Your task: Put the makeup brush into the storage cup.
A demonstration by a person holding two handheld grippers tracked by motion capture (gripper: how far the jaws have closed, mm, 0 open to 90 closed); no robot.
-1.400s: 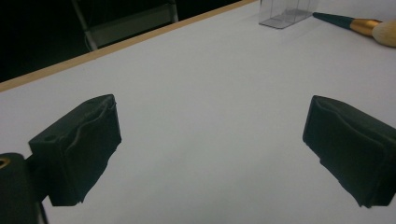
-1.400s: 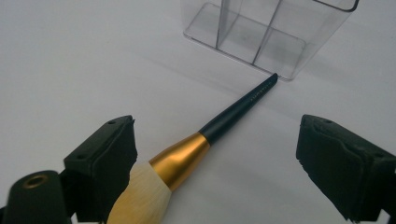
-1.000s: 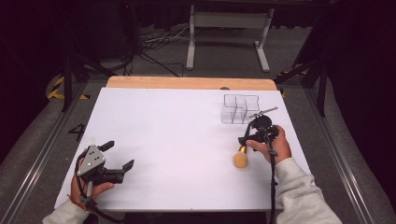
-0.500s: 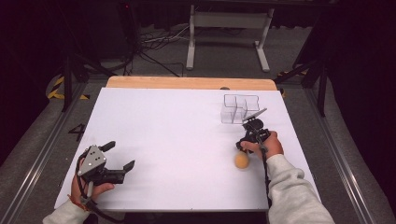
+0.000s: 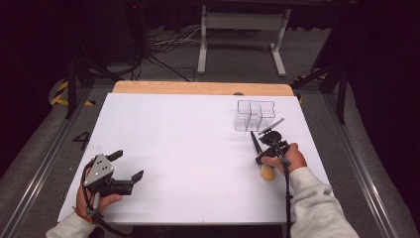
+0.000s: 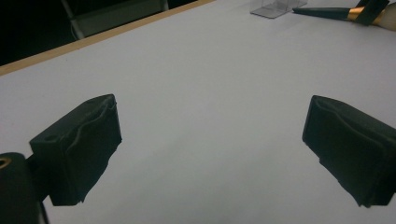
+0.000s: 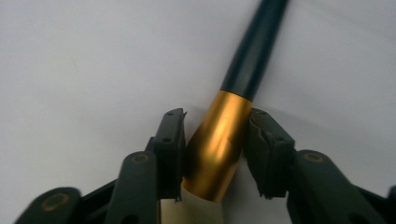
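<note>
My right claw point(image 7: 215, 140) has just been closing, and its pads now clamp the gold collar of the makeup brush point(image 5: 259, 153), between the pale bristle tuft and the dark handle. The brush lies on the white table point(image 5: 188, 148), its handle pointing away from me toward the clear box point(image 5: 253, 115) just beyond. My left claw point(image 5: 128, 167) rests well apart, jaws wide, holding nothing.
</note>
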